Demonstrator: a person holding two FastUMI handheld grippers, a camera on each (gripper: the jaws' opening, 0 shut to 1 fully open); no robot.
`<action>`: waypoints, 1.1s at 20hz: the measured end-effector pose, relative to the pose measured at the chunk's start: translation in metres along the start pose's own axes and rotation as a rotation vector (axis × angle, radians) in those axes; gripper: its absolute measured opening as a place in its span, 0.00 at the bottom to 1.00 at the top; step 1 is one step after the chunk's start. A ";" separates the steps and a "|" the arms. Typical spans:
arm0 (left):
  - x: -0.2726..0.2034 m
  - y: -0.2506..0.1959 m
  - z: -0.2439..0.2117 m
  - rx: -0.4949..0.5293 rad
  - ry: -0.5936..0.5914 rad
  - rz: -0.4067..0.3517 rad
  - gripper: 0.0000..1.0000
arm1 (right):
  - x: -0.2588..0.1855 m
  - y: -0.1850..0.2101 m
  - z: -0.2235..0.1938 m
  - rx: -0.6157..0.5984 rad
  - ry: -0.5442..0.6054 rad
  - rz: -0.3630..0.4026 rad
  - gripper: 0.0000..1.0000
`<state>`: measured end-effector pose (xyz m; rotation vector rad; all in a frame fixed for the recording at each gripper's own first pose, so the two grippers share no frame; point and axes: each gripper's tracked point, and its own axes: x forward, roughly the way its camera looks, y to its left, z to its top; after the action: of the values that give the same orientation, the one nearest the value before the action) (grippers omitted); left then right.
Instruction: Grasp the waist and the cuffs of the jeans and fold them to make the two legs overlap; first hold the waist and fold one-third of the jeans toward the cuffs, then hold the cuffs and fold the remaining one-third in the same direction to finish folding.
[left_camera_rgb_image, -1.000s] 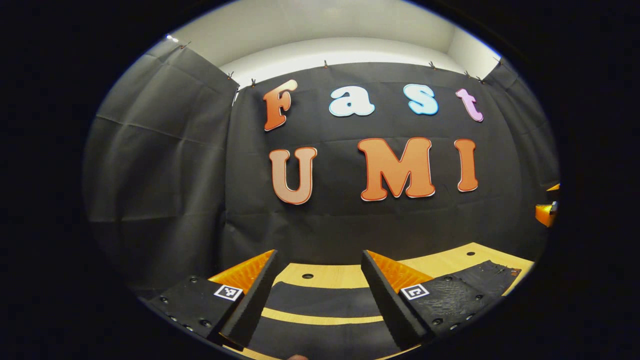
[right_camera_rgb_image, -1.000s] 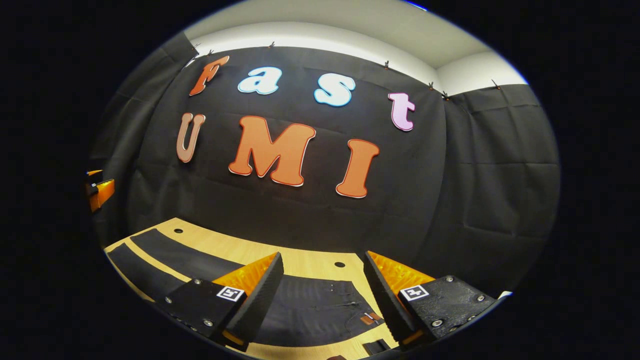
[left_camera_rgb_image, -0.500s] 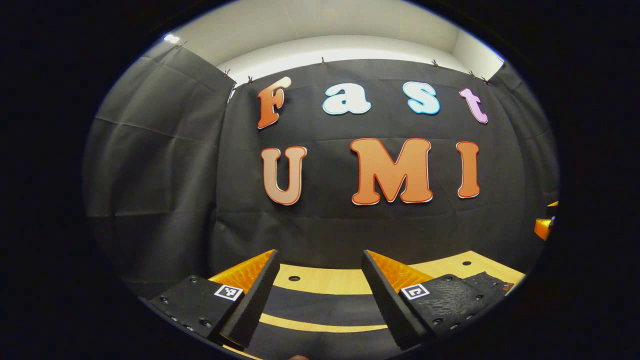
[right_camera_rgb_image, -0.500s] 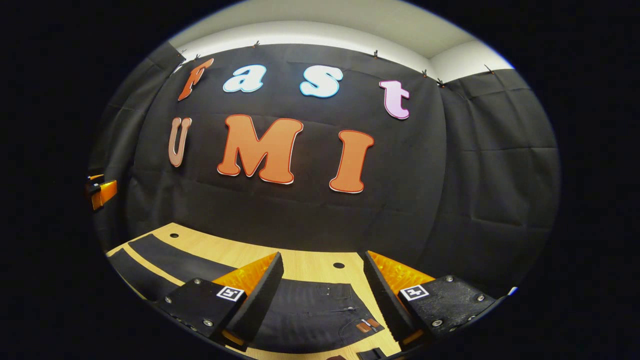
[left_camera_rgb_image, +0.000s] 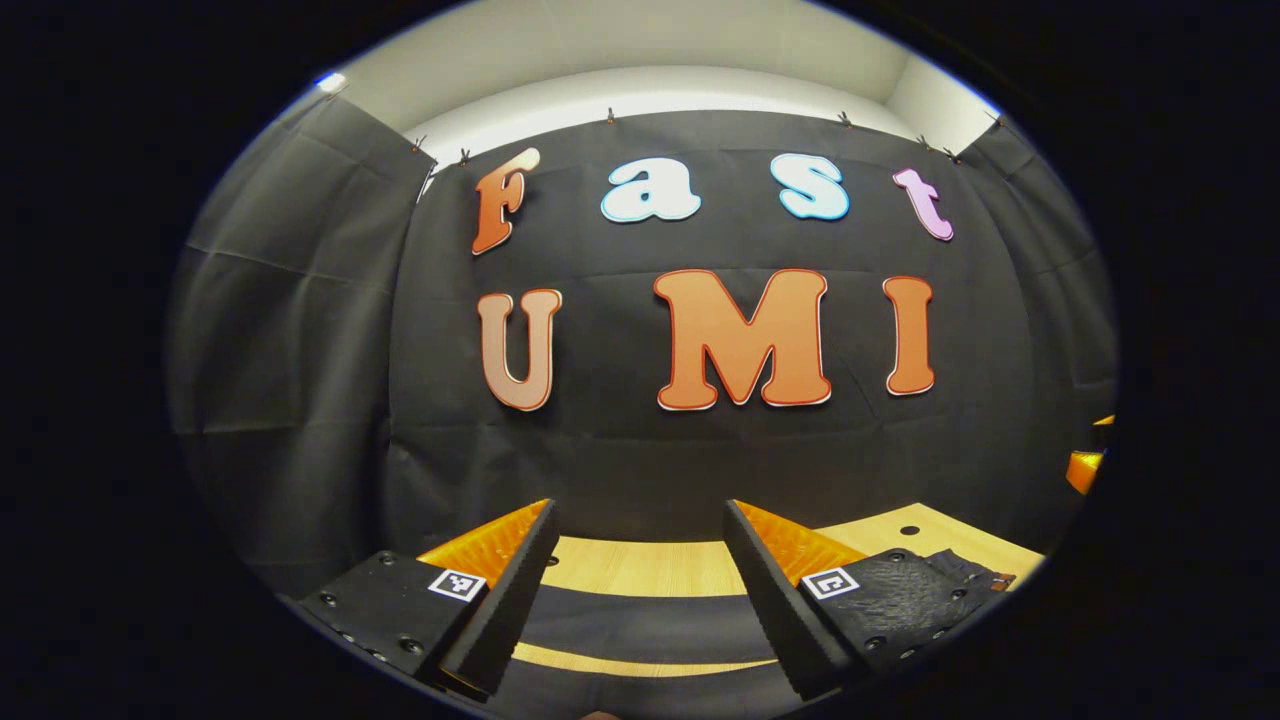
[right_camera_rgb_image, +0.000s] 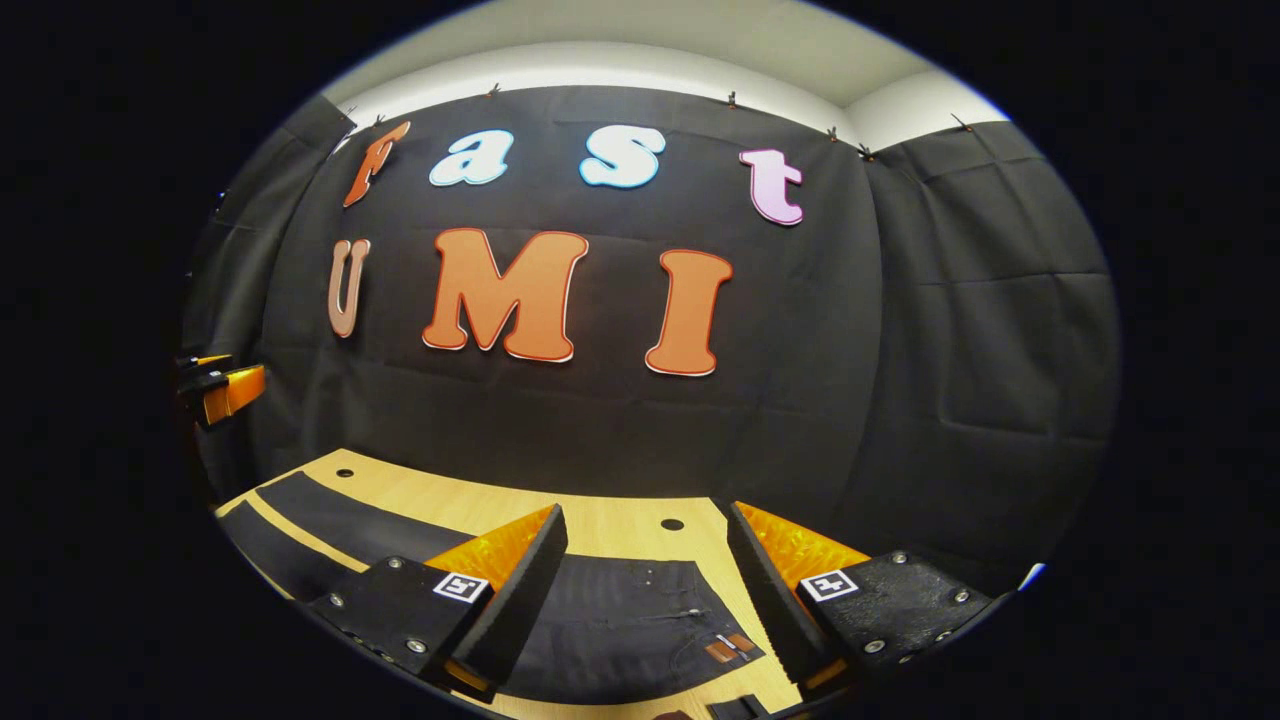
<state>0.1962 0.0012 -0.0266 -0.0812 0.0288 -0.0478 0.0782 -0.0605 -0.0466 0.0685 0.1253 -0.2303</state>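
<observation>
Black jeans lie flat on the wooden table (right_camera_rgb_image: 440, 495). In the right gripper view the waist (right_camera_rgb_image: 640, 620), with a brown patch, lies under and between the fingers, and the two legs (right_camera_rgb_image: 330, 510) run off to the left. My right gripper (right_camera_rgb_image: 647, 515) hovers open above the waist, holding nothing. In the left gripper view the two legs (left_camera_rgb_image: 630, 625) cross below my left gripper (left_camera_rgb_image: 638, 515), which is open and empty. A strip of table shows between the legs. The waist end (left_camera_rgb_image: 965, 570) peeks past the right finger.
The booth's black cloth wall (left_camera_rgb_image: 640, 450) rises just behind the table's far edge. Small round holes (right_camera_rgb_image: 672, 524) dot the tabletop. The other gripper shows at the far right (left_camera_rgb_image: 1085, 465) of the left gripper view and far left (right_camera_rgb_image: 225, 390) of the right gripper view.
Both views have drifted slightly, the wall sliding left in each. The jeans lie as before and both grippers stay open.
</observation>
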 end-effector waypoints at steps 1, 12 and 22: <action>0.000 -0.003 0.000 0.004 -0.005 -0.004 1.00 | -0.001 -0.004 -0.003 0.005 0.002 -0.008 0.98; -0.008 0.055 -0.048 -0.019 0.173 0.083 0.99 | 0.020 -0.030 -0.054 0.141 0.175 -0.034 0.98; -0.061 0.181 -0.167 -0.309 0.542 0.292 0.99 | 0.042 -0.055 -0.148 0.320 0.515 -0.052 0.97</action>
<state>0.1389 0.1708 -0.2058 -0.3704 0.5901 0.2293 0.0887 -0.1112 -0.2019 0.4437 0.6032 -0.2790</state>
